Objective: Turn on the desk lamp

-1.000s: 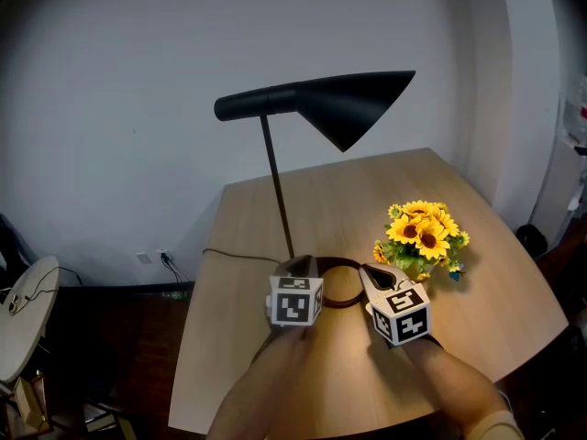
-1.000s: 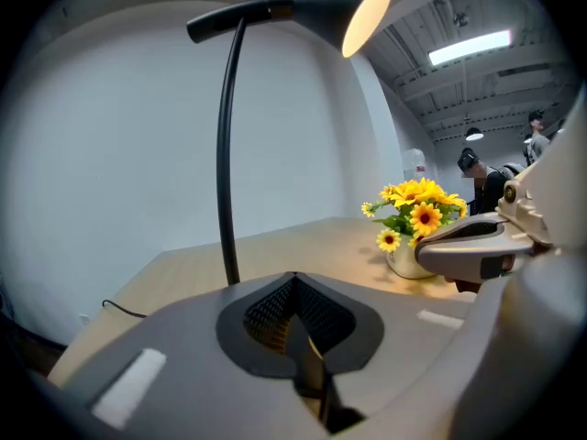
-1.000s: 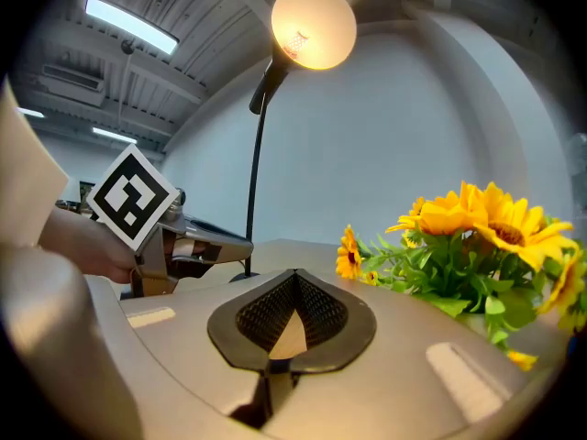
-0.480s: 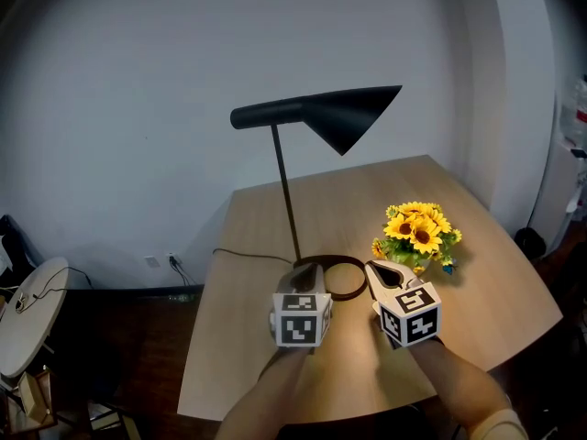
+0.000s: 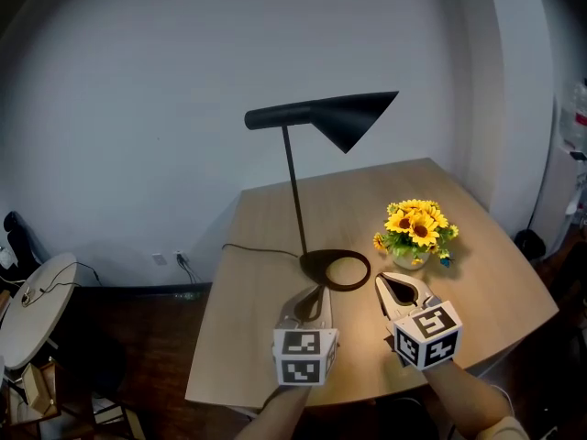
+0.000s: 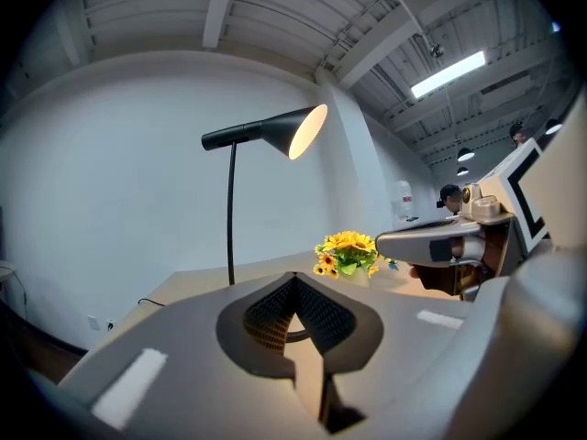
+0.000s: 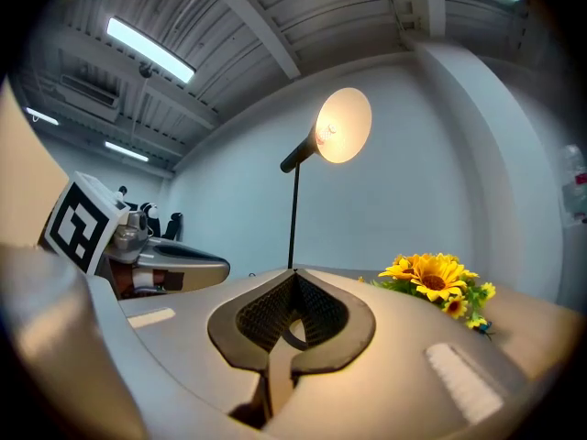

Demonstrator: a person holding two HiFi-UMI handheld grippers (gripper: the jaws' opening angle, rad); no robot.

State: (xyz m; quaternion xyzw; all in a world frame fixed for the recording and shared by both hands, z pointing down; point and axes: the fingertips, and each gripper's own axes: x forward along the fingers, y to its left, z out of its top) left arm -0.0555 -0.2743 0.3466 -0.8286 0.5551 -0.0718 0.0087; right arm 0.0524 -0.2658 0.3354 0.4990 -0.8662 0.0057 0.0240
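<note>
So, you held both grippers low over the wooden table (image 5: 238,337), just short of the desk lamp (image 5: 295,191) and its ring base (image 5: 336,270). Your left gripper (image 5: 317,293) and right gripper (image 5: 384,280) were each clenched on nothing. The lamp's shade (image 7: 343,126) glowed, and sunflowers (image 5: 417,229) stood just right of the base.

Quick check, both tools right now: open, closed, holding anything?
Left tool: closed, holding nothing.
Right tool: closed, holding nothing.

The black desk lamp (image 5: 335,117) stood upright on its ring base (image 5: 336,270) near the middle of the wooden table (image 5: 243,333), its cone shade angled downward and glowing.
</note>
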